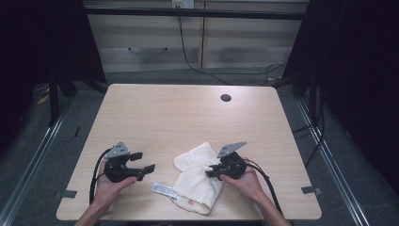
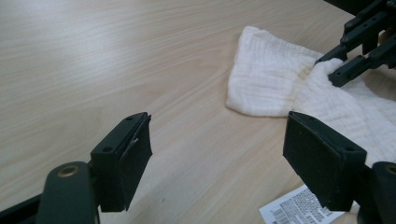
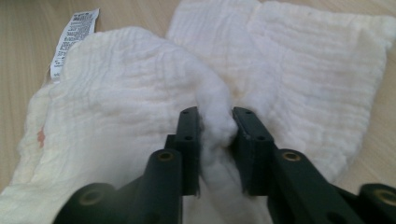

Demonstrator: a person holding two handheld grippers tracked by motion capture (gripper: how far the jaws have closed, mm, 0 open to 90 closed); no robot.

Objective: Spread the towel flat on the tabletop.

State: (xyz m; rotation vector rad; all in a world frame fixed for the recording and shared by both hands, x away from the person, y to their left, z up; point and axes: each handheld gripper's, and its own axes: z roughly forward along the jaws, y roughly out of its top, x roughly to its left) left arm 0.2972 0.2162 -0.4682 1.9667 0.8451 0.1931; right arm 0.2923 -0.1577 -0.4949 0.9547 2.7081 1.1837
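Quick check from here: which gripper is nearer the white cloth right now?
Right. The right gripper is pinching a fold of the white cloth; the left gripper sits open beside it, apart from the cloth.

Crinkled white woven cloth [image 3: 289, 60] (soft, matt) with a printed paper-like label [image 3: 74, 39] on smooth pale wood-grain table [image 1: 179, 113].

We see the left gripper [image 2: 217, 158] with its jaws spread wide over the wooden table [image 2: 93, 60]. At two o'clock the right gripper [image 2: 343, 70] pinches a white cloth [image 2: 275, 79]; a printed label [image 2: 292, 210] lies at five o'clock.
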